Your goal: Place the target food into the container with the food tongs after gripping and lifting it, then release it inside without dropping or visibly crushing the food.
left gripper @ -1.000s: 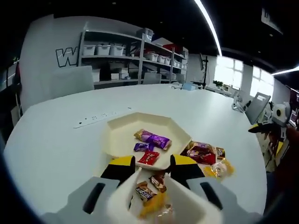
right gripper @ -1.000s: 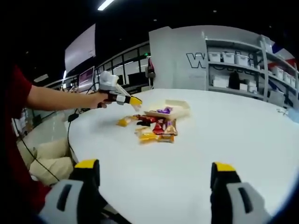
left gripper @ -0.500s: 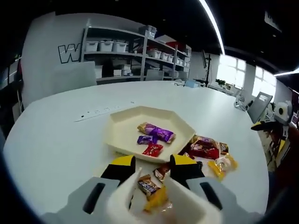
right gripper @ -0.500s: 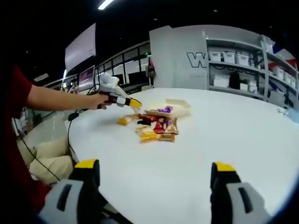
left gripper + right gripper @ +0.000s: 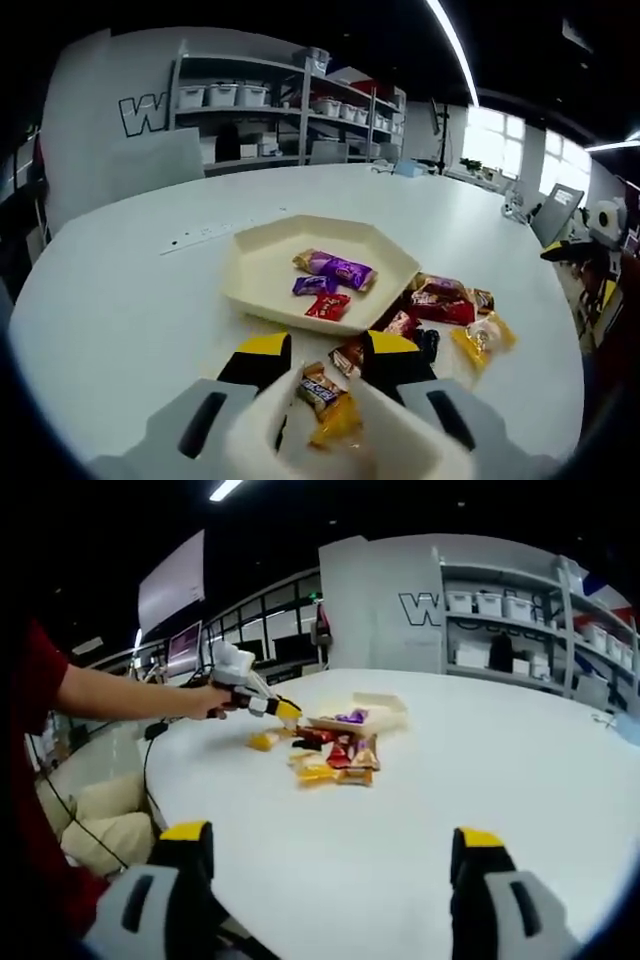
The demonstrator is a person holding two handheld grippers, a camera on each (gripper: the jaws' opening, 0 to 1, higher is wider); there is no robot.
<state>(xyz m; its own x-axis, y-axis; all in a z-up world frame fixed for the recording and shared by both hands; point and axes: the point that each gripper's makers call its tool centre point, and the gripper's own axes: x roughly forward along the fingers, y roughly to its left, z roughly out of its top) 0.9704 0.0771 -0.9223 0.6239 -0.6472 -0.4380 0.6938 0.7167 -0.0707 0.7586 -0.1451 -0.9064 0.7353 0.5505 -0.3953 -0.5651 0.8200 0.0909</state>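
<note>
A cream hexagonal tray (image 5: 262, 262) sits on the white round table and holds a long purple candy (image 5: 340, 268), a small purple one (image 5: 312, 285) and a red one (image 5: 327, 306). Loose wrapped candies (image 5: 440, 300) lie just right of the tray. My left gripper (image 5: 328, 350) is shut on white food tongs (image 5: 262, 435); a brown-wrapped candy (image 5: 320, 385) and a yellow one (image 5: 338, 425) show between the tong arms. In the right gripper view the left gripper (image 5: 262, 702) hangs over the candy pile (image 5: 335, 755) beside the tray (image 5: 375, 712). My right gripper (image 5: 330, 850) is open, far from the food.
A power strip (image 5: 200, 238) lies on the table beyond the tray. Shelving with white bins (image 5: 290, 110) and a grey chair (image 5: 150, 165) stand behind. A person's arm (image 5: 130, 692) reaches in from the left. Beige cushions (image 5: 100, 820) lie below the table edge.
The left gripper with the tongs has dipped slightly toward the loose candies beside the tray. The right gripper has stayed still and open.
</note>
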